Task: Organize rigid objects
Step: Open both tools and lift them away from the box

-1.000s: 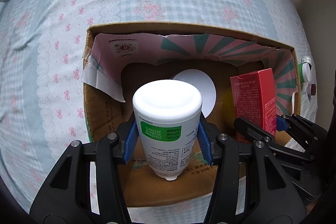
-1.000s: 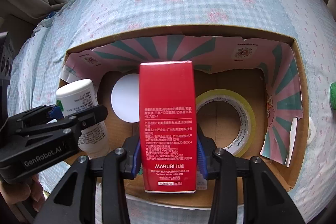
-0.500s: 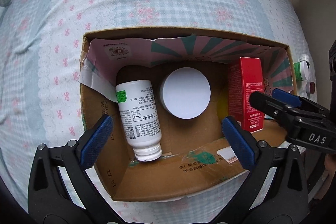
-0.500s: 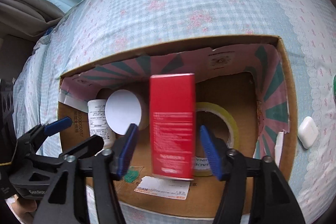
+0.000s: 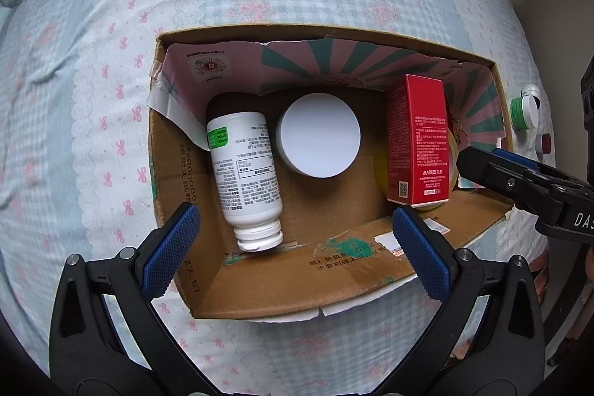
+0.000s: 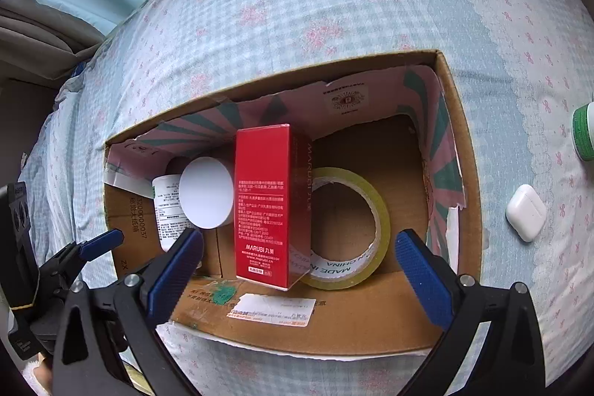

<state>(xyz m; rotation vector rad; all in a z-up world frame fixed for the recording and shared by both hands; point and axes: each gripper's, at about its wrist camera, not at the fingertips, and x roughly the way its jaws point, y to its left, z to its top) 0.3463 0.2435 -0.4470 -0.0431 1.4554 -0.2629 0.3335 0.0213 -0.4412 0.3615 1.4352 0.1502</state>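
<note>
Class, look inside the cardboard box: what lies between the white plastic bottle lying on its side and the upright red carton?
A round white lid lies between the white plastic bottle and the red carton; the left wrist view shows it best.

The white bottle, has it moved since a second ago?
Yes. The white bottle dropped from between the left hand-held gripper's pads onto the floor of the box, lying beside the left wall.

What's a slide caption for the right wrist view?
Open right gripper above cardboard box holding red carton, tape roll.

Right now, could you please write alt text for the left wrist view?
An open cardboard box on a patterned cloth holds a white bottle lying down, a white round lid and a red carton; the left gripper hangs open above.
</note>
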